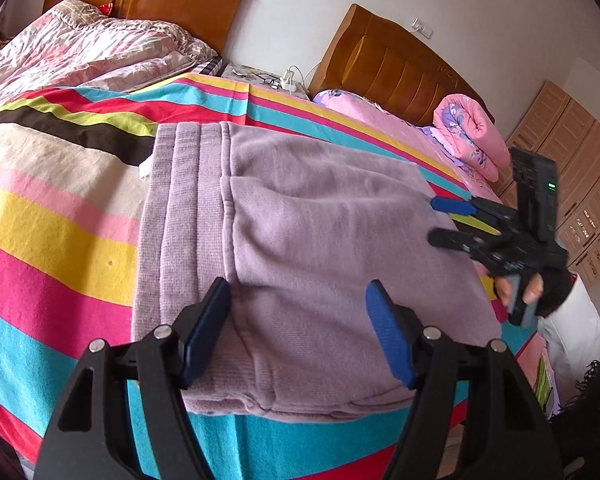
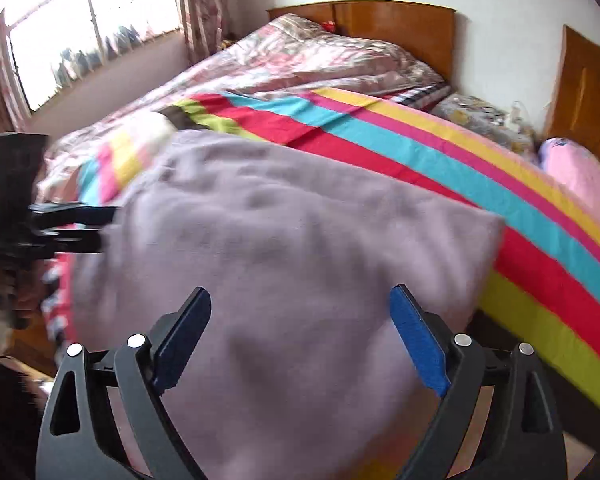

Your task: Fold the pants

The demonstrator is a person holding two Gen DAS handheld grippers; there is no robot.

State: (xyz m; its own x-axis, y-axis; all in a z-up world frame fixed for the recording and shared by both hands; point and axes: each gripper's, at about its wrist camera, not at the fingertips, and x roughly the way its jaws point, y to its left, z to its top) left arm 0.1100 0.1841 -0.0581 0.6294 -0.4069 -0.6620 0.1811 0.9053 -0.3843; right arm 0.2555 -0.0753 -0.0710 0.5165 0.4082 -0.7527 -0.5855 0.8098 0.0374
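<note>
The soft lilac knit pants [image 1: 300, 240] lie folded into a thick, near-square bundle on the bright striped bed sheet [image 1: 60, 216], with the ribbed waistband [image 1: 180, 216] on the left side and the near edge close to the near side of the bed. The left gripper [image 1: 300, 332] hangs just above the near part of the bundle with its blue pads wide apart and nothing between them. The right gripper [image 2: 300, 340] is at the right edge of the bundle, also spread wide and holding nothing. Its view is blurry, so I cannot say for sure if it touches the cloth. The folding looks almost done, so the job now is likely to tidy up. To do that well, press the top layer flat, push out lumps toward the edges, and line up the corners so no layer sticks out. Go gently, because the cloth is soft and thick and a hard push could slide the layers apart. The near edge sits close to the drop of the bed, so push away from it, not toward it. There is lots of open sheet to the far side and left. On the far right, the rolled pink quilt [image 1: 468, 136] is well apart.
</note>
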